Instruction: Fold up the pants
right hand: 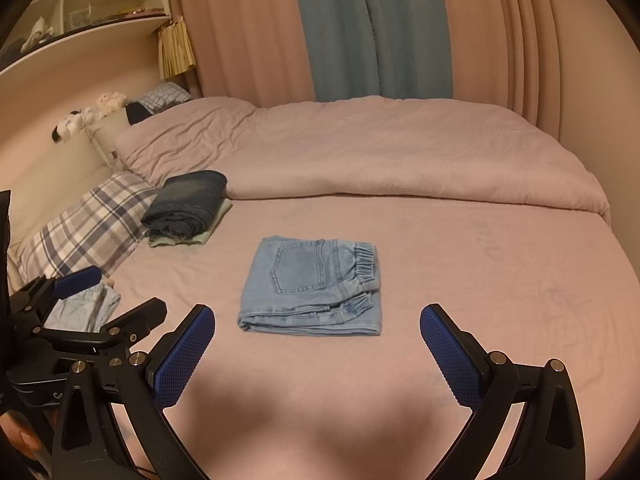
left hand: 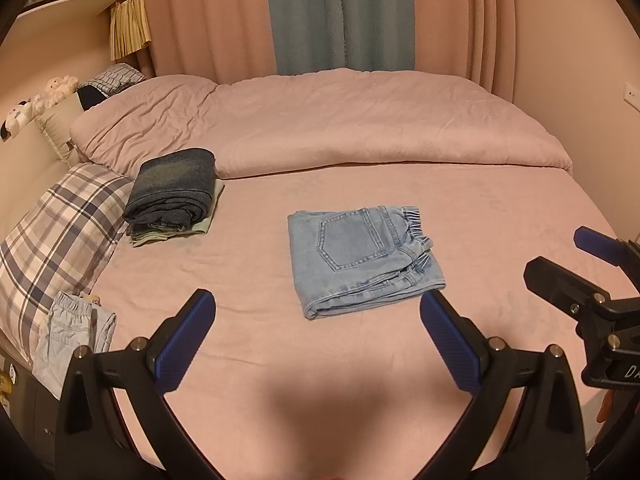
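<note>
Judging fold done: light jeans (left hand: 362,258) compact on bed (left hand: 500,220) at 12 o'clock | my left gripper (left hand: 316,340), right gripper (right hand: 316,354) jaws wide, empty | left: stacking, maybe.

A big bed (left hand: 360,360) fills most of the room, covered in a pink sheet. A puffy pink blanket (left hand: 340,128) lies bunched along the far side. Behind it hang long pink curtains (left hand: 200,20), with a blue curtain (left hand: 340,12) in the middle. On the left sits a checked pillow (left hand: 56,240), and soft toy animals (left hand: 40,100) line the headboard (one is white and fluffy). A shelf (right hand: 80,20) with small things on it hangs high on the left wall. A white switch (left hand: 632,96) sits on the right wall. The light is warm and dim.
</note>
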Demonstrator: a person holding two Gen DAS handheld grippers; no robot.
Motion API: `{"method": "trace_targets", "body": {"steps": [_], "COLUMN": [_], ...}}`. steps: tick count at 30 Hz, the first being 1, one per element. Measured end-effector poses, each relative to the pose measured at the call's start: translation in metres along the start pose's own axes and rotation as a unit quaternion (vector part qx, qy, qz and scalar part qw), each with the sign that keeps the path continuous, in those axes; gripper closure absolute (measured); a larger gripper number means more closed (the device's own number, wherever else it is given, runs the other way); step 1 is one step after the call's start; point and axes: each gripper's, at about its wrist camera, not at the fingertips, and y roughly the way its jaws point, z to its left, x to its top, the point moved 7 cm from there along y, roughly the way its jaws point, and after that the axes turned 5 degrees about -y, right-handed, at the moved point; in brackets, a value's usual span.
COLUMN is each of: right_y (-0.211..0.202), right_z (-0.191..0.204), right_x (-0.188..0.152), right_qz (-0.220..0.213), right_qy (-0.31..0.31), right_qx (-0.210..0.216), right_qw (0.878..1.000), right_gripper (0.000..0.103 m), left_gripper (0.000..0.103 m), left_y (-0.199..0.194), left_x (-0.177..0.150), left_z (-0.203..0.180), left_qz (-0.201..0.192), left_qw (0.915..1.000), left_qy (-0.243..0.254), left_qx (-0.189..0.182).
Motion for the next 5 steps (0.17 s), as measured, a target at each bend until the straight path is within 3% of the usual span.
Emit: {"method": "trace_targets", "body": {"steps": [5], "right_y": [0.0007], "right_z": [-0.0006], "right_x": [-0.0013], "right_qz": [0.002], "right_qy": [0.000], "right_qx": [0.000], "right_qw": [1.000], "right_gripper": [0.001], "left_gripper": [0.001], "left_y": [0.0038], "left_x": [0.0019], "left_z": [0.0019], "left_qz": [0.003], "left_qw": [1.0000], "left_qy": [0.000], "left_qx": [-0.002]}}
